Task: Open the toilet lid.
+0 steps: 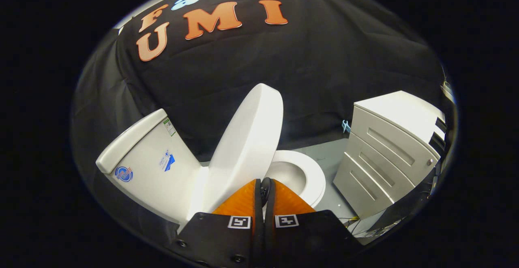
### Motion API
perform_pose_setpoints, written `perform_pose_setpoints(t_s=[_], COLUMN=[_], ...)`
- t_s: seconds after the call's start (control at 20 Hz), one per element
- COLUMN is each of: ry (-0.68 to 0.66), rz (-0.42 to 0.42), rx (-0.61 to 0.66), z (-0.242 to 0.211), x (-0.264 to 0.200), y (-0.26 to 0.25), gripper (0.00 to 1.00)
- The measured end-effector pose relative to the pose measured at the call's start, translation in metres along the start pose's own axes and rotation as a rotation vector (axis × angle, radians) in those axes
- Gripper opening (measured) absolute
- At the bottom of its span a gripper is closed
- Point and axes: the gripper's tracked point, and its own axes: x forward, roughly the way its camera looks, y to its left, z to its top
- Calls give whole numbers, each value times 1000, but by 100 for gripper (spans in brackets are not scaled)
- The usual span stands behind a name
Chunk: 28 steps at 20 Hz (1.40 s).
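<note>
The gripper (264,187) has its fingers squeezed together, nothing between them, right at the raised glossy white plastic toilet lid (249,146). Just past them is the white seat ring (314,179), white ceramic tank (150,158) alongside. Further back: grey floor (324,154), pale three-drawer cabinet (389,146), black cloth wall (324,65).

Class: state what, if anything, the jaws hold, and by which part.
Nothing held. The gripper is shut on itself, jaws together, just before the raised toilet lid.
</note>
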Motion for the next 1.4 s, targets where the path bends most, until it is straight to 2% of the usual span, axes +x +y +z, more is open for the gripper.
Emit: perform_pose_setpoints(t_s=[0.8,1.4], ry=[-137,-163], rz=[-29,22], rx=[-318,-375], z=[41,34], x=[-40,-50], y=[142,239], gripper=[8,8])
